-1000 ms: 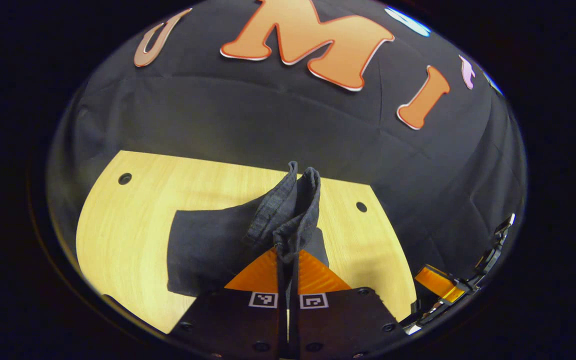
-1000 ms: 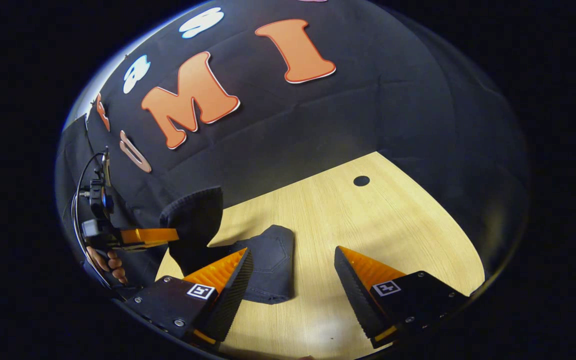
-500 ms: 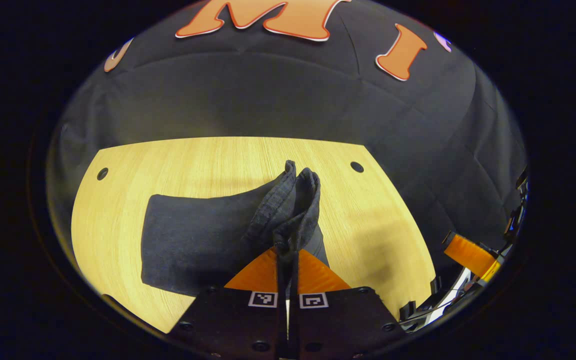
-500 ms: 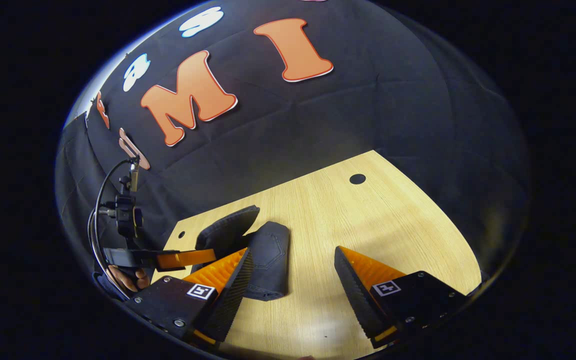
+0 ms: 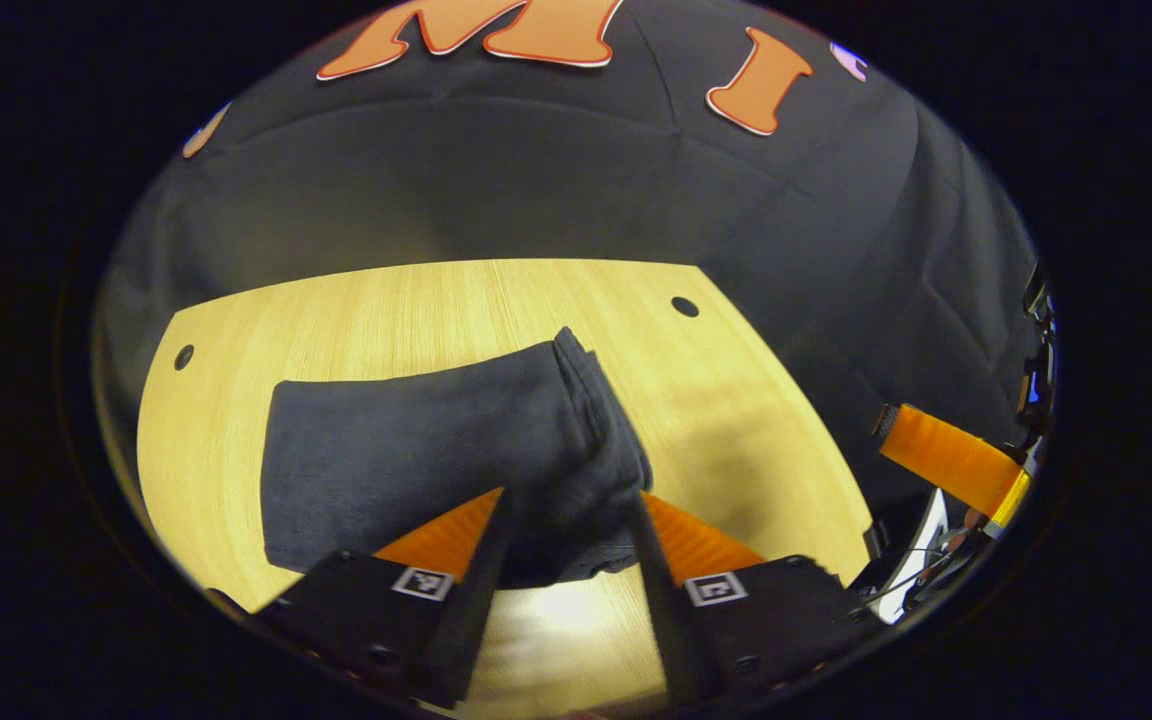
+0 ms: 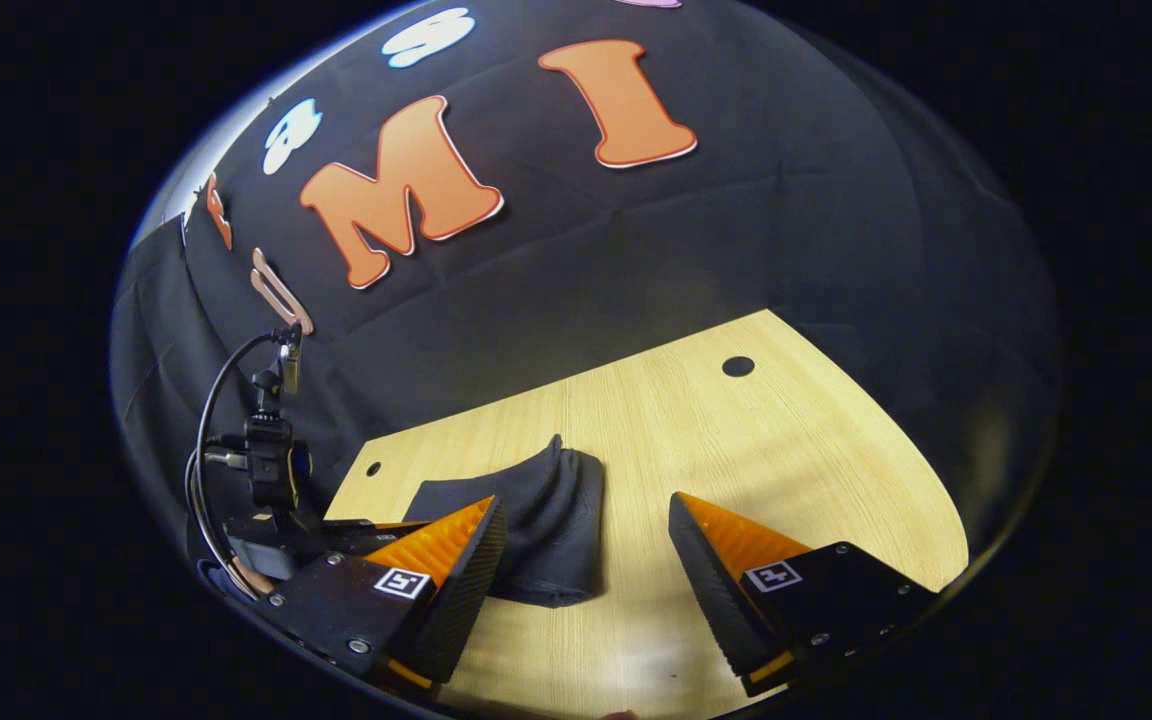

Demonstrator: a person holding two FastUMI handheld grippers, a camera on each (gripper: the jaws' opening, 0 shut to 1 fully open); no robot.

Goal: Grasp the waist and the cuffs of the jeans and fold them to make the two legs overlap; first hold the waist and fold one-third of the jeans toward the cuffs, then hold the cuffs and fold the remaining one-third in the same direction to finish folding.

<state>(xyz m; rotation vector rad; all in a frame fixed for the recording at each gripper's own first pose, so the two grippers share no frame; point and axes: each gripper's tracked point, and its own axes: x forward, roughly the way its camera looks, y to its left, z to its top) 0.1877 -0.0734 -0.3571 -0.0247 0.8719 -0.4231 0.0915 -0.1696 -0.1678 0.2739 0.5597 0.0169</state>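
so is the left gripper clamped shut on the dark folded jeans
No, the left gripper has its fingers spread apart, and the dark folded jeans lie flat on the light wooden table.

Jeans (image 5: pixel 416 450) dk grey-blue denim; table (image 5: pixel 766 420) lt wood grain, 2 black holes.

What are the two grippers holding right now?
Nothing. The left gripper is open around the end of the folded jeans on the table. The right gripper is open and empty.

Dark jeans (image 5: pixel 416 450) lie folded in a compact bundle on the table (image 5: pixel 336 310).
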